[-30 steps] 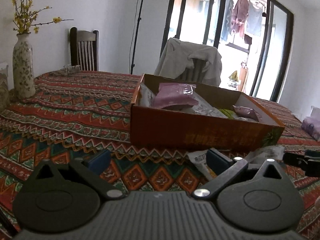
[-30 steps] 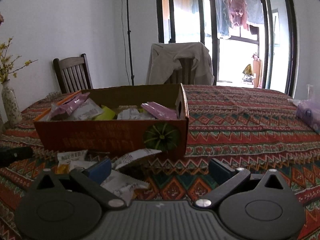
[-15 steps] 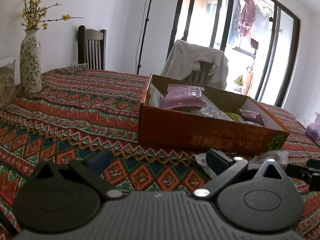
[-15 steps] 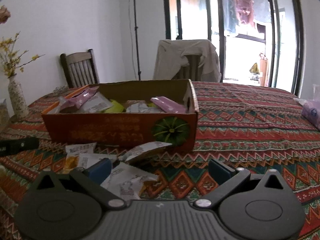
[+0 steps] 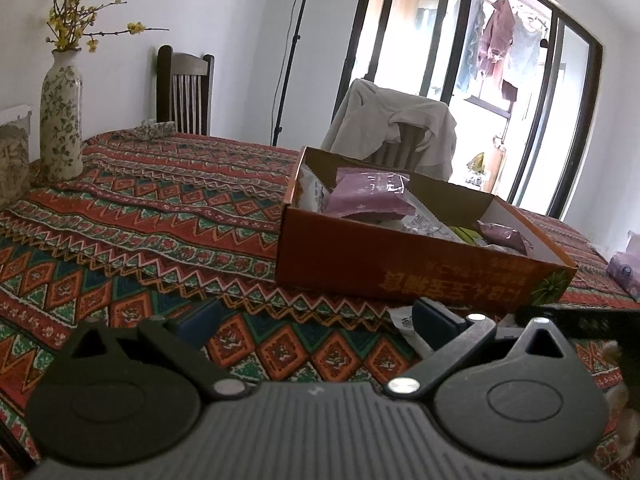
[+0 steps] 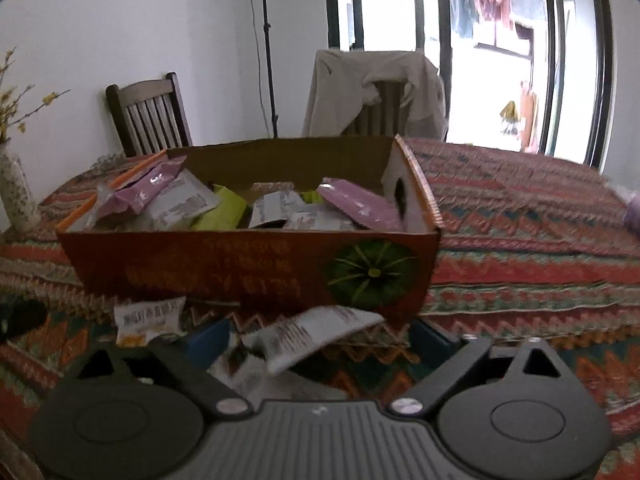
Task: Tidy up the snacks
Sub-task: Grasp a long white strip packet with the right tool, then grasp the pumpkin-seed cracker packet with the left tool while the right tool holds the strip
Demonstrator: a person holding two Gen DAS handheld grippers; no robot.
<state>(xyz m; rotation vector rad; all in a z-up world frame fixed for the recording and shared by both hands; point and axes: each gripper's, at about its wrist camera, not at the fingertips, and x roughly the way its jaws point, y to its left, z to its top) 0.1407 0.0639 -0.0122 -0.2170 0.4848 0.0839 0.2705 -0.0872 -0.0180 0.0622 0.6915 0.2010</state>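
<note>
Currently, two hand-held grippers work over a table covered by a patterned cloth (image 6: 520,208), with an orange cardboard box (image 6: 248,268) of snack packets near the middle.

At the far left of the table, seen from the left wrist, a floral vase (image 5: 61,116) with yellow sprigs stands near the left edge, well apart from the box. The left gripper (image 5: 316,320) hovers low over bare cloth before the box's left corner, its jaws wide apart and empty.

Moving right, loose packets lie on the cloth against the box's near wall: a small white and yellow snack packet (image 6: 146,318) on the left, then a grey-white snack packet (image 6: 316,330) tilted up beside it. The right gripper (image 6: 316,340) reaches over this grey-white packet. Its jaws have just been closing, yet they stand apart, with the packet between them and no pad clearly pressing on it.

Inside the box sit purple packets (image 6: 360,204), grey ones and a green one, already piled high on the left.

Risks, as judgement: the slack, crinkled packet may slide out of a shallow pinch, or the blue fingers (image 6: 210,340) may catch the cloth or a second wrapper underneath and drag it. A careless drop could also spill the heaped left end of the box.
</note>
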